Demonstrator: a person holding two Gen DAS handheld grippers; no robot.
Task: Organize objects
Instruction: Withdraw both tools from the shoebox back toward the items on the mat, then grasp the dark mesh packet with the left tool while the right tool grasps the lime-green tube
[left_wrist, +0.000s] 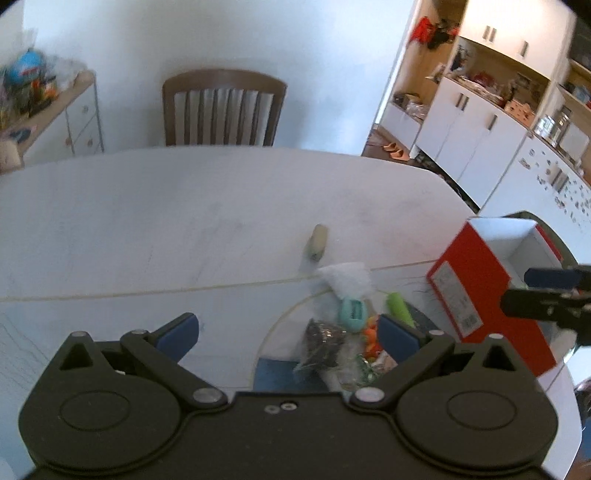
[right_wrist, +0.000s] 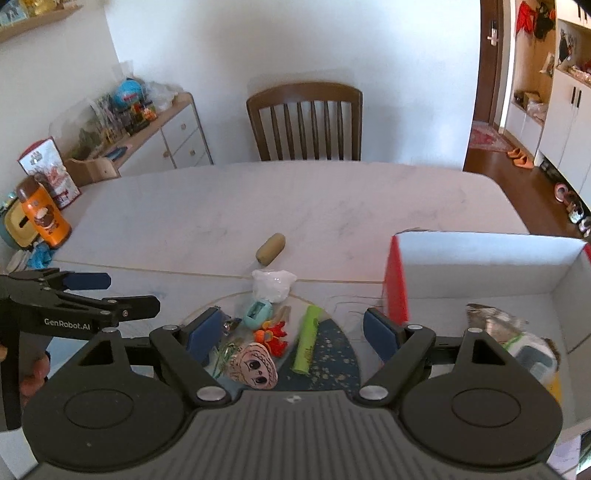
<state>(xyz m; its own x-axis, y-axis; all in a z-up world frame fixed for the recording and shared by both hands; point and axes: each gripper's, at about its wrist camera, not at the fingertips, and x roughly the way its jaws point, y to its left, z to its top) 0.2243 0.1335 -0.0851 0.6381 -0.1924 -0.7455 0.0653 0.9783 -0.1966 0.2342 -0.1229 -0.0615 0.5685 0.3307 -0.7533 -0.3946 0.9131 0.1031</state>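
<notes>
A pile of small objects lies on a dark blue round mat (right_wrist: 332, 354): a green tube (right_wrist: 306, 339), a teal sharpener (right_wrist: 257, 314), an orange toy (right_wrist: 272, 336), a pink doll face (right_wrist: 255, 365) and a white wad (right_wrist: 272, 283). A tan cylinder (right_wrist: 271, 249) lies farther out on the white table (right_wrist: 295, 199). My right gripper (right_wrist: 293, 332) hangs open above the pile, holding nothing. My left gripper (left_wrist: 286, 334) is open over the same pile, with the green tube (left_wrist: 399, 309) and a dark wrapper (left_wrist: 323, 341) between its fingers' span. A red box (right_wrist: 480, 266) with a white inside stands at the right and holds a silver packet (right_wrist: 491, 317).
A wooden chair (right_wrist: 306, 122) stands at the table's far side. An orange bottle (right_wrist: 42, 216) and a red-white bag (right_wrist: 48, 170) sit at the table's left end beside a sideboard (right_wrist: 166, 136) with clutter. White cupboards (left_wrist: 469, 133) line the right wall.
</notes>
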